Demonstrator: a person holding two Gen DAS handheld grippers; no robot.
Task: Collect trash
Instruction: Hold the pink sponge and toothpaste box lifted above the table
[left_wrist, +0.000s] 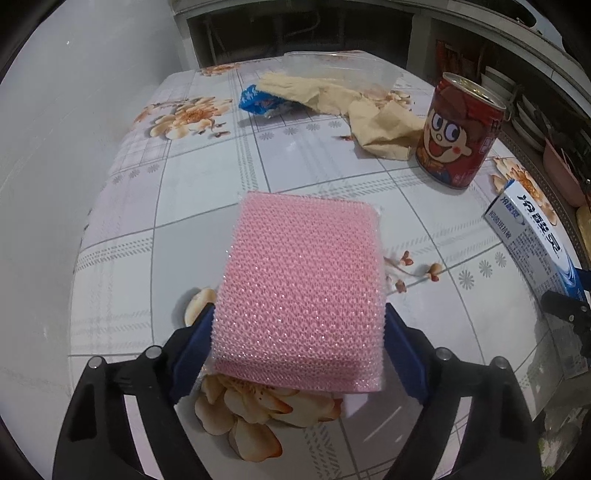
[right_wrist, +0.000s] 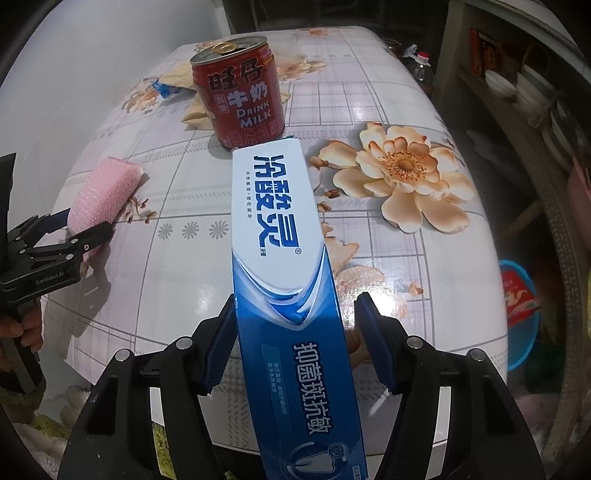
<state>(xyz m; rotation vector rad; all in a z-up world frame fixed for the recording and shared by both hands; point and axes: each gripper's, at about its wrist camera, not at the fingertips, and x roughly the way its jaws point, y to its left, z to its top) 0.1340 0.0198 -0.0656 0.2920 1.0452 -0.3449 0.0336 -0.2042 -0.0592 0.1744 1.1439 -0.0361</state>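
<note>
My left gripper (left_wrist: 299, 332) is shut on a pink mesh sponge (left_wrist: 303, 284) and holds it just above the flowered table (left_wrist: 192, 206); the sponge also shows in the right wrist view (right_wrist: 99, 192). A blue and white toothpaste box (right_wrist: 284, 258) lies between the fingers of my right gripper (right_wrist: 295, 332). Its left pad (right_wrist: 218, 350) touches the box and its right pad (right_wrist: 373, 332) stands a little apart. The box also shows in the left wrist view (left_wrist: 535, 243). A red milk can (left_wrist: 458, 129) stands upright beyond the box. A blue wrapper (left_wrist: 258, 99) and crumpled tan paper (left_wrist: 362, 110) lie at the far side.
A clear plastic bag (left_wrist: 332, 66) lies at the table's far edge. Shelves with bowls and plates (right_wrist: 524, 92) stand to the right. A blue basin (right_wrist: 521, 310) sits on the floor at the right. A white wall is to the left.
</note>
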